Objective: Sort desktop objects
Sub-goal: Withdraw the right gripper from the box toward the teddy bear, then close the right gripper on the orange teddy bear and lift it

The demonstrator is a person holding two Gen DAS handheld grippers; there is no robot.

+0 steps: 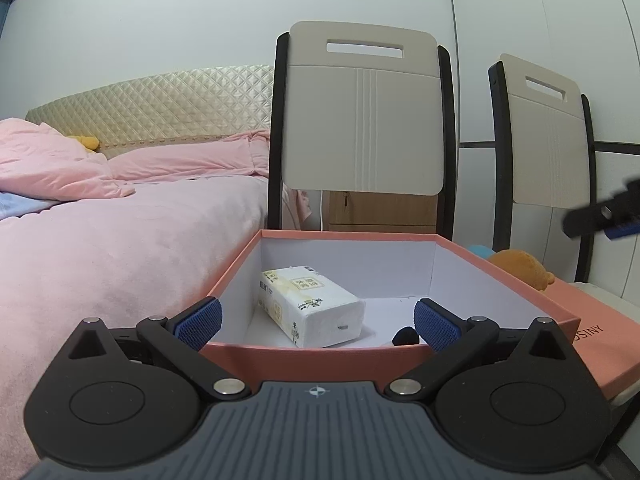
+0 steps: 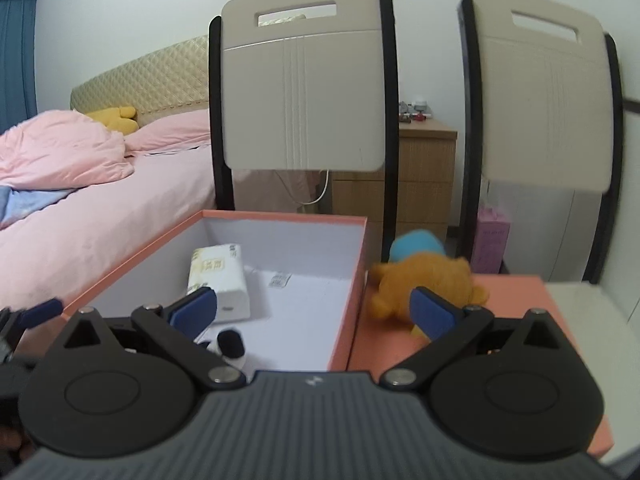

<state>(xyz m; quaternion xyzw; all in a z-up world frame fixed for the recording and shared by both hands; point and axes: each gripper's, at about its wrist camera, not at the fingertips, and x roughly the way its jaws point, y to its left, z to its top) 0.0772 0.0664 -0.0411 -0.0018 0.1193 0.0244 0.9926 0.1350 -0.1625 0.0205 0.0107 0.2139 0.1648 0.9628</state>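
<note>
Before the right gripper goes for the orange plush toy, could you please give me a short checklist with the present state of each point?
1. Right gripper open and holding nothing: ok.
2. Left gripper open and holding nothing: ok.
3. Orange plush toy outside the box, lying on the salmon lid: ok, nothing covers it.
4. Open box has free floor beside the tissue pack and the small black object: ok.
5. Right gripper lined up with the toy: not ok, the toy sits toward its right finger.
6. Toy's grip firmness: cannot tell.
</note>
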